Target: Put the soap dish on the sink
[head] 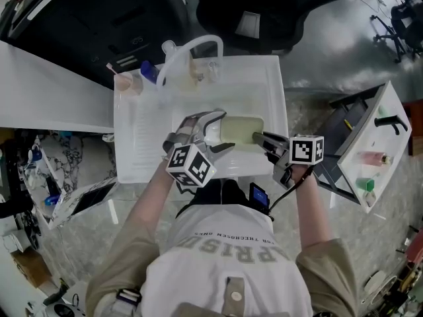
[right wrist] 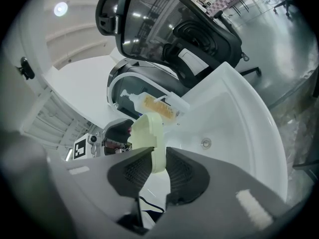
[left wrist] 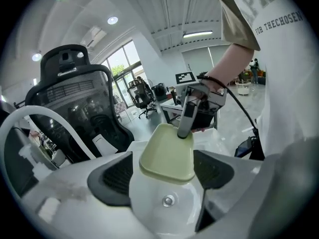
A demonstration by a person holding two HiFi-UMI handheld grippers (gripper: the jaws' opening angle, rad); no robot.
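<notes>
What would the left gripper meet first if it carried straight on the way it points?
Probably the soap dish, lying between its open jaws; beyond it, the right gripper grips the dish's far edge.

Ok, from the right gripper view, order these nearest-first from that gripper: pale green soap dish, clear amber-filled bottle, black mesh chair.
1. Pale green soap dish, held by right gripper.
2. Clear amber-filled bottle, at sink rear.
3. Black mesh chair, beyond sink.

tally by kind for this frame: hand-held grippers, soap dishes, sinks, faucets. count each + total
Hand-held gripper: 2, the left hand-held gripper and the right hand-held gripper
Soap dish: 1
Sink: 1
Faucet: 1
Total: 5
</notes>
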